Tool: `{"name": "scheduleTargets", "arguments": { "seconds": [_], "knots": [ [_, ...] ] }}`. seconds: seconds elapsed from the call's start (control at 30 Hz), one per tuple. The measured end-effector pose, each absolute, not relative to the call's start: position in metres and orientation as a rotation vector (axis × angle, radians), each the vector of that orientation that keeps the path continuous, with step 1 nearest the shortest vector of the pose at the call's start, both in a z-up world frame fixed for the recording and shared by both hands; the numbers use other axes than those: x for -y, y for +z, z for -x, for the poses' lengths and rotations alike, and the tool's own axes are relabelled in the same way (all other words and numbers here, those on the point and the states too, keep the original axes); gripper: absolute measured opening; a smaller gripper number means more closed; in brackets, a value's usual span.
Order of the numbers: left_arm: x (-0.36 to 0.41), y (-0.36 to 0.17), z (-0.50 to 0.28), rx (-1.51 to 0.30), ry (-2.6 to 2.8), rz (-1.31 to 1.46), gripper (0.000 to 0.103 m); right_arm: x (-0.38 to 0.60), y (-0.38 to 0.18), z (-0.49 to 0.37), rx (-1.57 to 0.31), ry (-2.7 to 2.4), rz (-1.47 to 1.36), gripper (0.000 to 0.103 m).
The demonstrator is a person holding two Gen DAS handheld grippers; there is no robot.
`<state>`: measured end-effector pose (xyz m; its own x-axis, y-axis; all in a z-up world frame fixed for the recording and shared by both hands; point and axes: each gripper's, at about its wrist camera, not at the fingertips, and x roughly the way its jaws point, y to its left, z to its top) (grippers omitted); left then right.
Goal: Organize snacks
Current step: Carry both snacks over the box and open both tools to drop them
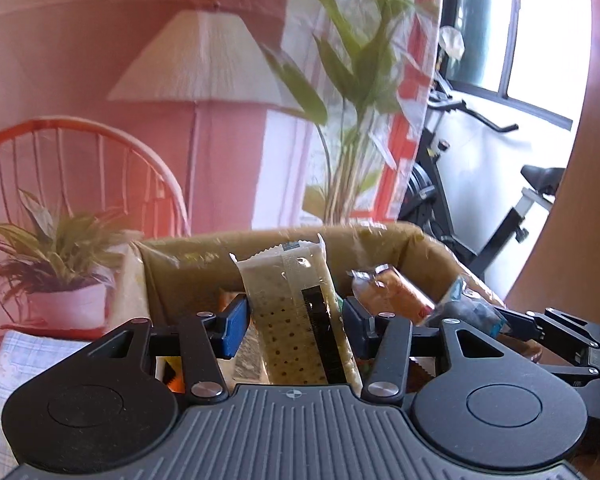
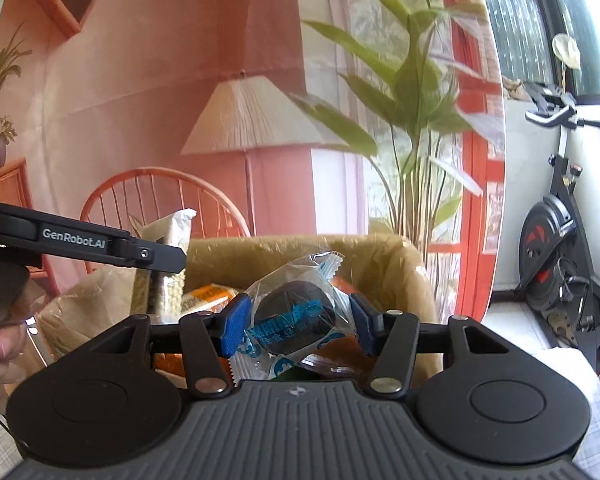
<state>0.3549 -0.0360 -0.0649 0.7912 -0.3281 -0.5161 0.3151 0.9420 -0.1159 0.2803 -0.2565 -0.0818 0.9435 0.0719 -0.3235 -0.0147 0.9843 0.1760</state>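
The left claw (image 1: 294, 330) is closed on a cracker pack (image 1: 300, 316), a long clear sleeve of dotted crackers that stands nearly upright between the blue pads, its crimped top reaching above the far rim of the box (image 1: 260, 252). The right claw (image 2: 298, 326) grips a dark round cake in a clear wrapper (image 2: 296, 316) with blue print, held over the same box (image 2: 380, 264). The box is brown and wrapped in shiny film; inside it lie an orange packet (image 2: 210, 294) and other snacks, only partly visible behind the claws. From the left view, a wrapped tan snack (image 1: 392, 292) shows just right of the crackers, and the right claw's black linkage (image 1: 572, 344) crowds the right edge. From the right view, the left claw's arm (image 2: 80, 242) crosses the left side, with a hand (image 2: 0, 356) below it. Behind the box hangs a printed backdrop (image 2: 160, 60) of a pink room with a lamp, chair and tall plant. An exercise bike (image 2: 556, 240) stands far right by the window (image 1: 500, 32). A checked cloth (image 1: 4, 372) covers the tabletop at near left.
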Motion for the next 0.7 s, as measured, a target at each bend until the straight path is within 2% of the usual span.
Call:
{"name": "scheduleTargets", "arguments": {
  "seconds": [0.1,0.2,0.7],
  "knots": [
    [0.038,-0.071,-0.358,-0.587,-0.357,0.02,0.055,0.257,-0.086,-0.279,-0.348,0.047,-0.177,0.06],
    [0.036,-0.071,-0.356,-0.582,-0.355,0.02,0.062,0.257,-0.085,-0.275,-0.337,0.043,-0.184,0.062],
    [0.016,-0.049,-0.313,-0.519,-0.353,0.019,0.063,0.25,-0.073,-0.246,-0.304,0.015,-0.198,0.063]
  ]
}}
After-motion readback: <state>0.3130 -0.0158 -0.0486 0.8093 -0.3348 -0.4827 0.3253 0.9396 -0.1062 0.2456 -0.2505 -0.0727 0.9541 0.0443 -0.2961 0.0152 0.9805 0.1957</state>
